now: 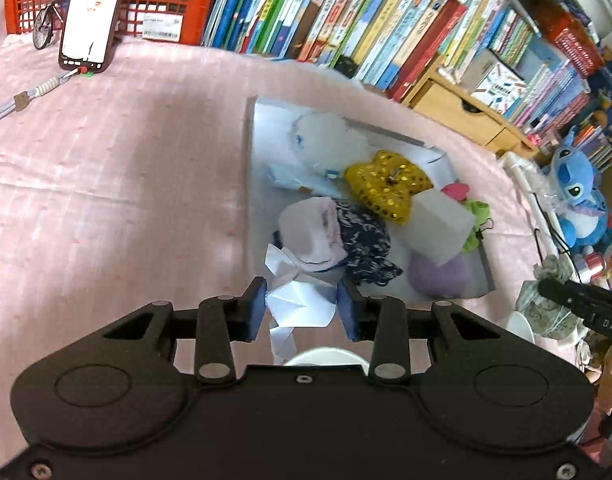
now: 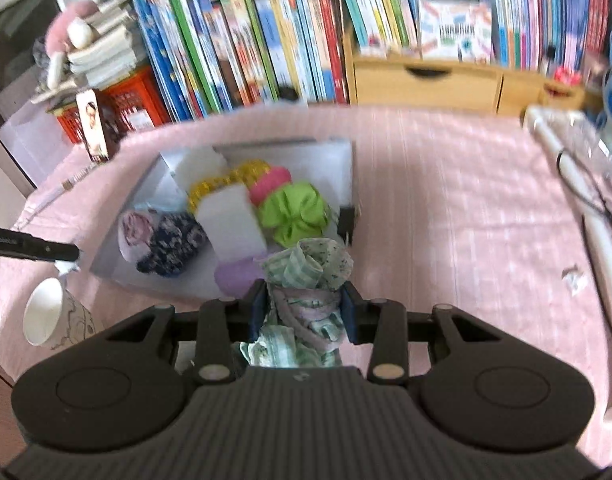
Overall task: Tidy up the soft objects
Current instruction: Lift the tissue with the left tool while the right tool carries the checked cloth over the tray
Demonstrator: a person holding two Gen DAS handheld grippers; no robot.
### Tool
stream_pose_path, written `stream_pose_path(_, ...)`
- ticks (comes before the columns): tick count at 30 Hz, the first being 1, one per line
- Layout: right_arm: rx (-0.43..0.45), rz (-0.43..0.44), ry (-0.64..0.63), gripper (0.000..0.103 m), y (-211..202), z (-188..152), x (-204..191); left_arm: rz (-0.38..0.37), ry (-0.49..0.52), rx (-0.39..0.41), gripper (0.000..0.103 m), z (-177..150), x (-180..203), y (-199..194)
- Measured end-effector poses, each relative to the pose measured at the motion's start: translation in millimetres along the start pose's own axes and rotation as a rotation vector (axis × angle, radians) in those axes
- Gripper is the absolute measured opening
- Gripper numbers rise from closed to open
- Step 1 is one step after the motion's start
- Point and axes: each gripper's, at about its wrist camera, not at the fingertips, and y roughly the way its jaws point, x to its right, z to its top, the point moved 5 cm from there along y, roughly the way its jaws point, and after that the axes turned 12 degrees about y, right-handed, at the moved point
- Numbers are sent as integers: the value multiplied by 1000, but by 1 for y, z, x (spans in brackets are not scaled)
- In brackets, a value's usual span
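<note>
A grey tray [image 1: 251, 152] lies on the pink cloth and holds several soft things: a white plush [image 1: 326, 140], a gold sequin bow [image 1: 386, 184], a white foam block [image 1: 438, 228], a pink rolled cloth [image 1: 310, 232], a navy floral cloth [image 1: 366, 240] and a purple pad [image 1: 442, 276]. My left gripper [image 1: 301, 308] is shut on a white crumpled ribbon [image 1: 301, 300] at the tray's near edge. My right gripper [image 2: 303, 312] is shut on a green patterned cloth bundle [image 2: 310, 272] just in front of the tray [image 2: 338, 152], near the green bow [image 2: 293, 212].
A white mug [image 2: 49, 312] stands at the left near edge. A phone [image 1: 91, 12] leans on red crates [image 1: 161, 0]. Books [image 2: 245, 40] and wooden drawers [image 2: 422, 80] line the back. A blue plush [image 1: 578, 192] and white cables [image 2: 598, 232] sit at the right.
</note>
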Motion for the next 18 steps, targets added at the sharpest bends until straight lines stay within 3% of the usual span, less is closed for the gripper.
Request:
stream_pose_path(5,130,13,-50,43,-19,-6,-14,47,35,73,36,-7,9,-9)
stream_pose_path(18,330,88,-65,44,-47,-21,-31,179,174,301,36,-21,47,-41)
